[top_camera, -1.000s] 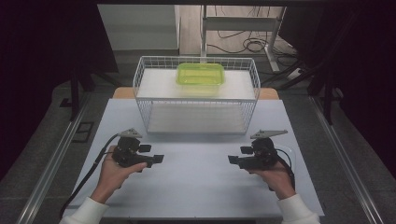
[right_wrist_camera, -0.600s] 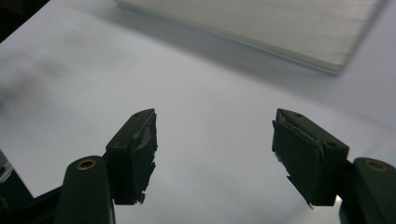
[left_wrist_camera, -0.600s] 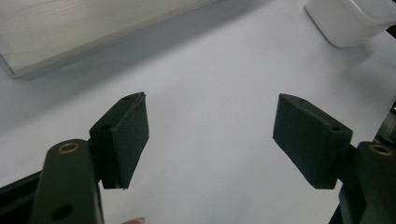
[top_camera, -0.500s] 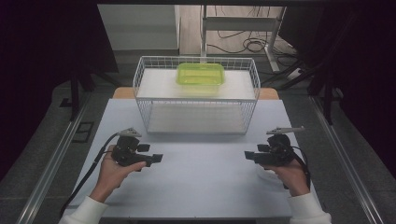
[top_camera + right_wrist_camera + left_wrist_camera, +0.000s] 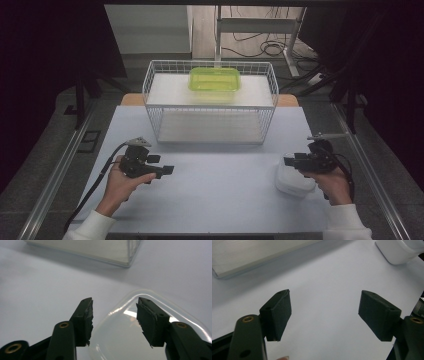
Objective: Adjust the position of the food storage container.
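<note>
- Pale blue tabletop [image 5: 220, 190] runs under both of my grippers, with dark floor around it and a white wire basket [image 5: 210, 107] standing at its far middle.
- Between the right gripper's [image 5: 114, 315] parted jaws I look down on the rim of a clear plastic container [image 5: 140, 335]; its near-left rounded corner lies directly under the gap, one jaw over bare table, the other over the container's inside. Nothing is gripped yet.
- From above, that container [image 5: 294, 181] sits at the table's right, just below and touching the line of the right gripper [image 5: 290, 162], its long side seemingly running front to back, though I cannot be sure.
- My left gripper [image 5: 324, 312] has its jaws spread wide over empty table; the container [image 5: 399, 250] is well off toward its far right, so the right hand is clearly the nearer one.
- A green container [image 5: 214, 80] rests on the basket's upper shelf.
- Against half a second ago, the right gripper has shifted outward to the right and the clear container now shows beneath it; the left has hardly moved.
</note>
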The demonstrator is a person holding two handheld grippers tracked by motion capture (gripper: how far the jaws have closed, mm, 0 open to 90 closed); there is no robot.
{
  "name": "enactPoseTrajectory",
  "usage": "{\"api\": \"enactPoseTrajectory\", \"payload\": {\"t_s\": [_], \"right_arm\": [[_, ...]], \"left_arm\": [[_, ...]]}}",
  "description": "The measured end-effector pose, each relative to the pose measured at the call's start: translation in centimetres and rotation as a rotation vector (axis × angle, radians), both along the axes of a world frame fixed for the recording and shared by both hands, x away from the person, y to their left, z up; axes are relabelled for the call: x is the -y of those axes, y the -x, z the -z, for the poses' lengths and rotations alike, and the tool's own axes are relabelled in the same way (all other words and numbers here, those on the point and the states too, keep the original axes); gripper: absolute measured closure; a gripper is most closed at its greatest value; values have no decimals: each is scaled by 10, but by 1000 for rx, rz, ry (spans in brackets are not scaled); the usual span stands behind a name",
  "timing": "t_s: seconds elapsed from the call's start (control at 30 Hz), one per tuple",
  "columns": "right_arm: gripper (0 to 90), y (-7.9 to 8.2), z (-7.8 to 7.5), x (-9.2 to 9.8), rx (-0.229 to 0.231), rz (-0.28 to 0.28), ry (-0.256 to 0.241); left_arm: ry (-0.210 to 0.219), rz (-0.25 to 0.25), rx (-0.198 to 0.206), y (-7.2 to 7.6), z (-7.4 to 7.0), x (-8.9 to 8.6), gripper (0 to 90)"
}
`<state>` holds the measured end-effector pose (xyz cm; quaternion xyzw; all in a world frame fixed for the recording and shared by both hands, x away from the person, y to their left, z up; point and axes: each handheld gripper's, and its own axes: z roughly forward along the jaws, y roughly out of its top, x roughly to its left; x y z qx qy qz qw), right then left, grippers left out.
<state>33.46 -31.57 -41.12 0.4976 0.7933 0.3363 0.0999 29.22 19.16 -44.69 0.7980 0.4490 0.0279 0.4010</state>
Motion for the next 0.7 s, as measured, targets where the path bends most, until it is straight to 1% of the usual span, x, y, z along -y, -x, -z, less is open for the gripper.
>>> {"api": "enactPoseTrajectory", "payload": {"t_s": [0.1, 0.2, 0.37, 0.57, 0.7], "right_arm": [[530, 0, -1, 11, 4, 25, 13], [590, 1, -2, 20, -4, 45, 21], [696, 4, 0, 35, -27, 76, 50], [819, 10, 0, 44, -49, 73, 77], [873, 15, -1, 49, -57, 70, 74]], "left_arm": [[-2, 3, -4, 0, 1, 0, 257], [-3, 5, -6, 0, 1, 1, 256], [-9, 10, -14, -1, 3, 1, 254], [-5, 8, -12, -1, 3, 1, 255], [-6, 9, -12, -1, 3, 1, 256]]}}
